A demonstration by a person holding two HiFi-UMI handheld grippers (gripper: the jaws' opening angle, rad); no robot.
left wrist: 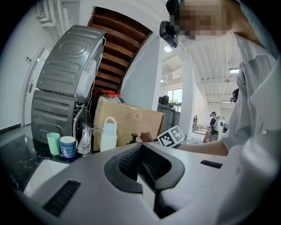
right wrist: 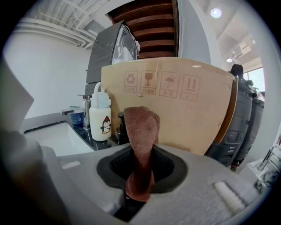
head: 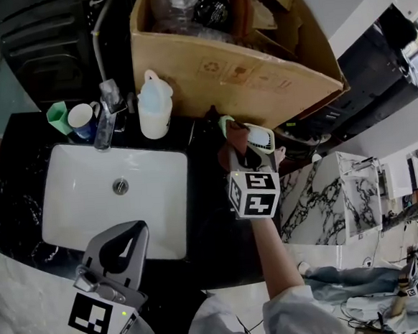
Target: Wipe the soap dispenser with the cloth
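One black, white-veined countertop (head: 16, 192) fills the head view, with a white rectangular sink (head: 154, 196) set into it. At the sink's 12 o'clock edge stand a green cup (head: 58, 117), a blue-and-white mug (head: 83, 118), a chrome faucet (head: 106, 117) and a white jug (head: 154, 106). A large open cardboard box (head: 223, 75) rises behind them. The soap dispenser (head: 211, 116), small and dark with a pump top, stands at the jug's 3 o'clock and is hard to pick out against the dark counter. The right gripper (head: 248, 163) is held out on a white-sleeved arm at the dispenser's 5 o'clock. It carries a rust-brown cloth (head: 235, 148) next to a green-rimmed basket (head: 261, 138). The left gripper (head: 131, 233) hangs over the sink's 6 o'clock rim.

Seen from the left gripper view, its jaws meet with nothing between them. The dispenser shows at 12 o'clock beyond them, between the jug and the right gripper's marker cube. A grey appliance (left wrist: 70, 66) and a wooden stair underside (left wrist: 118, 48) loom above.

In the right gripper view the jaws are clamped on the cloth, which stands up as a folded strip. The dispenser is just behind it at 10 o'clock; whether they touch cannot be told.
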